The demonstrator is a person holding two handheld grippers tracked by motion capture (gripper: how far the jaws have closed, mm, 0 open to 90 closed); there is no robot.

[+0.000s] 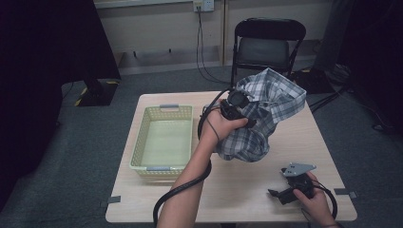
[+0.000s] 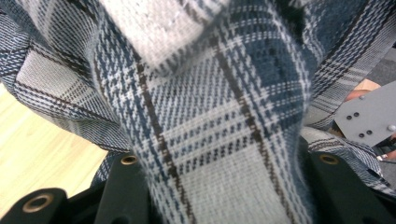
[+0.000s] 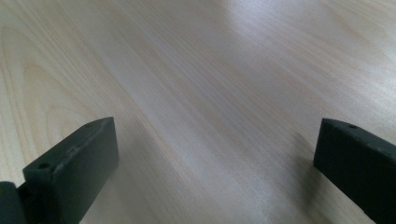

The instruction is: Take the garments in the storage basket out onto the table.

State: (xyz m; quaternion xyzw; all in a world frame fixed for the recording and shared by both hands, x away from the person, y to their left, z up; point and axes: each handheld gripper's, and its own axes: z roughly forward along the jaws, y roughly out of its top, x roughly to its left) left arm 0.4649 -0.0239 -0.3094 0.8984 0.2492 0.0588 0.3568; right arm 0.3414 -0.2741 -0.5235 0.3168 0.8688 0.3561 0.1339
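Light wooden table on grey carpet, dark drapes at both sides, a pale wall with a socket far behind. Black folding chair just beyond the far edge. Blue-and-white plaid cloth bunched and lifted over the table's middle toward the far right, draped across the left gripper. Cloth packed between its black fingers, so clamped on the fabric. Pale yellow mesh basket at the left, just beside the left forearm. Right gripper low at the near right corner, fingers wide apart over bare wood, well apart from the cloth.
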